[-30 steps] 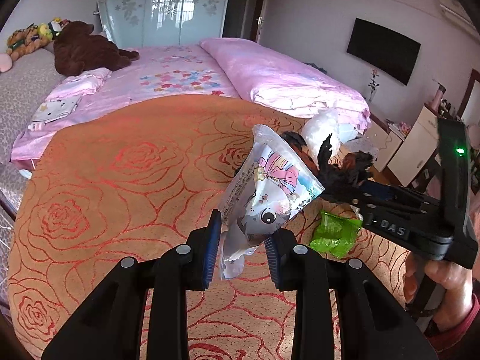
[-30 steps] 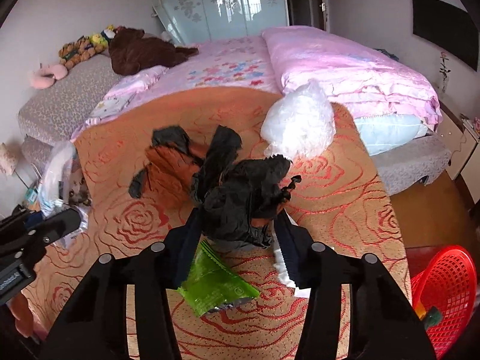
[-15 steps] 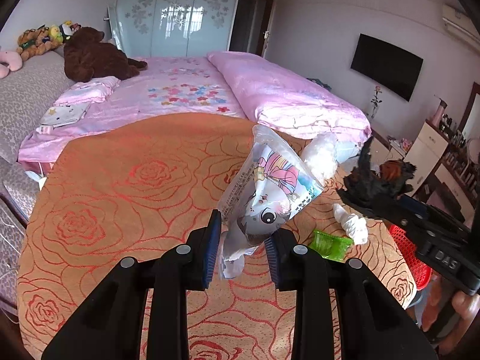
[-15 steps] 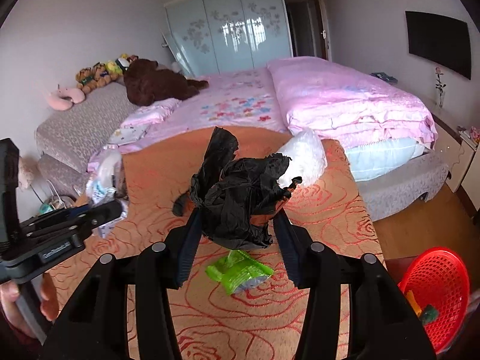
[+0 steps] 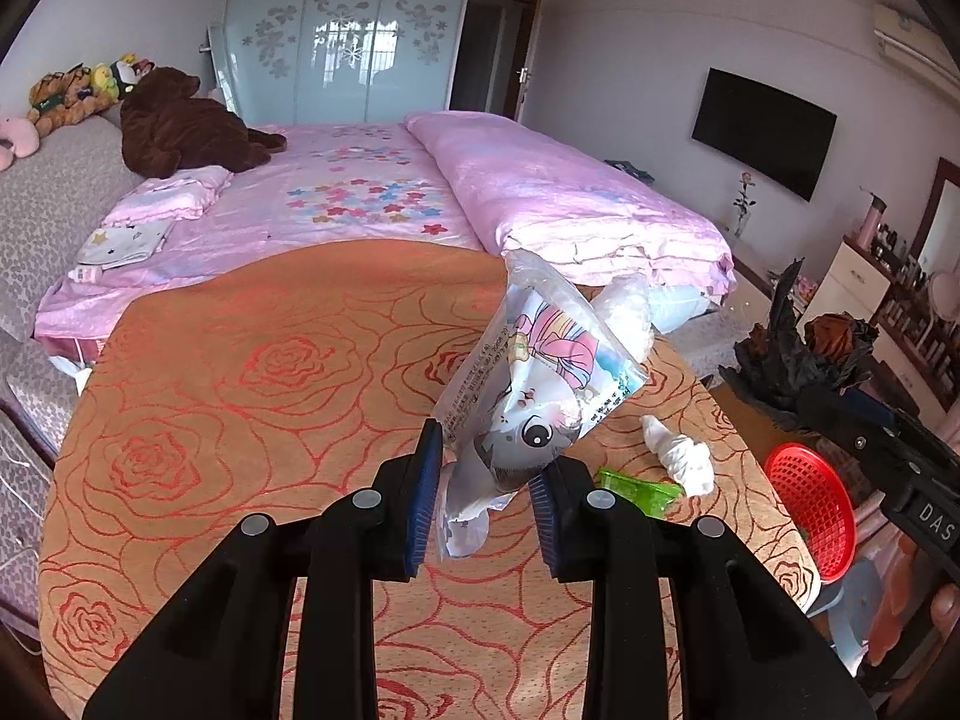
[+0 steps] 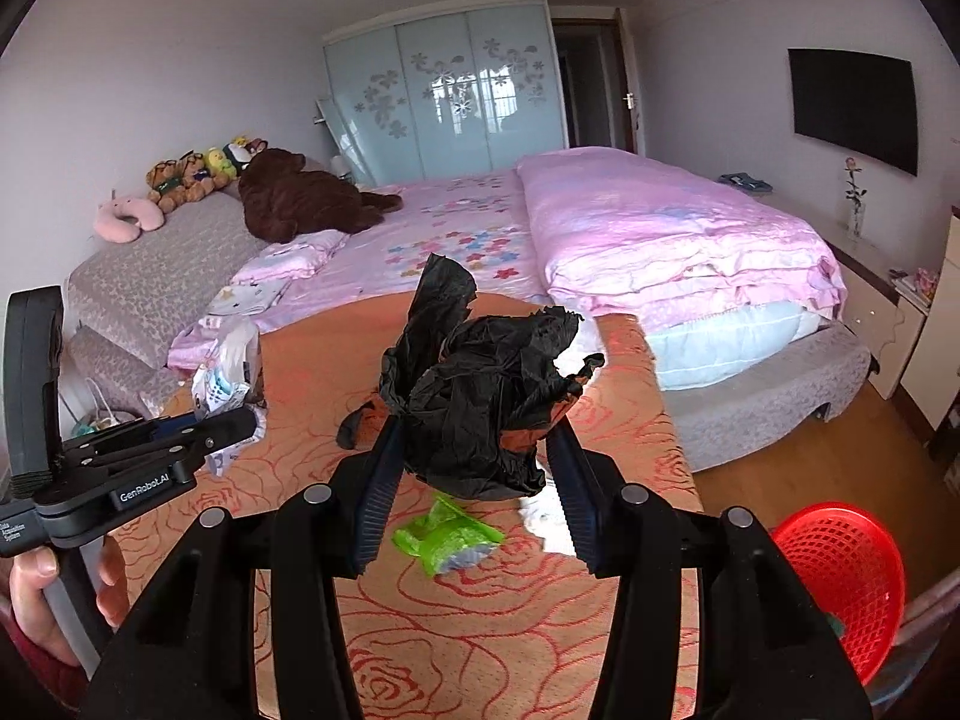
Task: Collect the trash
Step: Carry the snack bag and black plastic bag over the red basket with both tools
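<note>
left gripper point(image 5: 485, 474) clamped on cartoon snack wrapper point(image 5: 534, 396), frame centre, above orange rose cloth point(image 5: 240, 396). right gripper point(image 6: 474, 471) clamped on crumpled black bag point(image 6: 480, 396), frame centre. green wrapper point(image 6: 447, 534) and white tissue point(image 5: 681, 456) on cloth; red basket point(image 6: 840, 576) lower right.

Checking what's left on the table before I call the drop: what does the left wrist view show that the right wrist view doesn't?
Only the left wrist view shows the clear crumpled plastic at the table's far edge and the white tissue wad fully exposed; on the right wrist view the tissue is mostly hidden behind a finger.

Only the right wrist view shows a person's hand on the left gripper's handle.

Both show the cartoon wrapper in the left gripper, the black bag in the right gripper, the green wrapper on the table and the red basket.
</note>
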Tool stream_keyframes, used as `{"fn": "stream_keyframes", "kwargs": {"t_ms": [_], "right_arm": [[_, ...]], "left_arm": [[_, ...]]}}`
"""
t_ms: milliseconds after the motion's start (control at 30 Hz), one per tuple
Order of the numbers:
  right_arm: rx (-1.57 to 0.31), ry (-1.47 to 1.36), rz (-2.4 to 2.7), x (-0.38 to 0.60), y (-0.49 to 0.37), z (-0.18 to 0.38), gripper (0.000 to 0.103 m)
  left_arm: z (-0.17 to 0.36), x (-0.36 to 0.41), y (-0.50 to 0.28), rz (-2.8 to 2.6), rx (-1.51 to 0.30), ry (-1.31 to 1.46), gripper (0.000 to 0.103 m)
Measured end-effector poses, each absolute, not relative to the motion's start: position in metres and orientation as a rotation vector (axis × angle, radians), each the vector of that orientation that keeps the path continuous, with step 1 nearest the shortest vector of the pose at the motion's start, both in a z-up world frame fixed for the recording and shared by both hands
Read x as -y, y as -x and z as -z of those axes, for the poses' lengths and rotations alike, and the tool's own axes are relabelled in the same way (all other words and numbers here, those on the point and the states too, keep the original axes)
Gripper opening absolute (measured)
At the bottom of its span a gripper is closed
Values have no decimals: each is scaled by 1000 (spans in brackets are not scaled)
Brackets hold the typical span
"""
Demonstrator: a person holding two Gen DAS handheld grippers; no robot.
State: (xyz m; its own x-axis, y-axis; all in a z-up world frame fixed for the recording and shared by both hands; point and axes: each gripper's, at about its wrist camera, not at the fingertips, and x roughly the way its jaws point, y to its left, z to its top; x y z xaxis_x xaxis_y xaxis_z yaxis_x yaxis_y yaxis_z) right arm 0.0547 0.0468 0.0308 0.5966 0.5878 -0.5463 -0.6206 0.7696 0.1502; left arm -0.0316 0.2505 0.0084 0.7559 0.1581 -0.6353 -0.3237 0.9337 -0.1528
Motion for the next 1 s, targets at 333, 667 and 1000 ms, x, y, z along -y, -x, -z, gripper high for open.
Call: {"fn": "stream_keyframes", "kwargs": {"t_ms": [333,667,1000], "right_arm": [[-621,35,-642,-24,-63,-29,47],[-623,1,-598,1,-62,-27,47],[-624,-14,-531,29,-66,-25,47]], "left_arm": [[-9,-234,20,-232,-673,237,27],[-9,-223,14,-212,-679,225,27],[-4,-199,-2,-156,-702,210,27]]}}
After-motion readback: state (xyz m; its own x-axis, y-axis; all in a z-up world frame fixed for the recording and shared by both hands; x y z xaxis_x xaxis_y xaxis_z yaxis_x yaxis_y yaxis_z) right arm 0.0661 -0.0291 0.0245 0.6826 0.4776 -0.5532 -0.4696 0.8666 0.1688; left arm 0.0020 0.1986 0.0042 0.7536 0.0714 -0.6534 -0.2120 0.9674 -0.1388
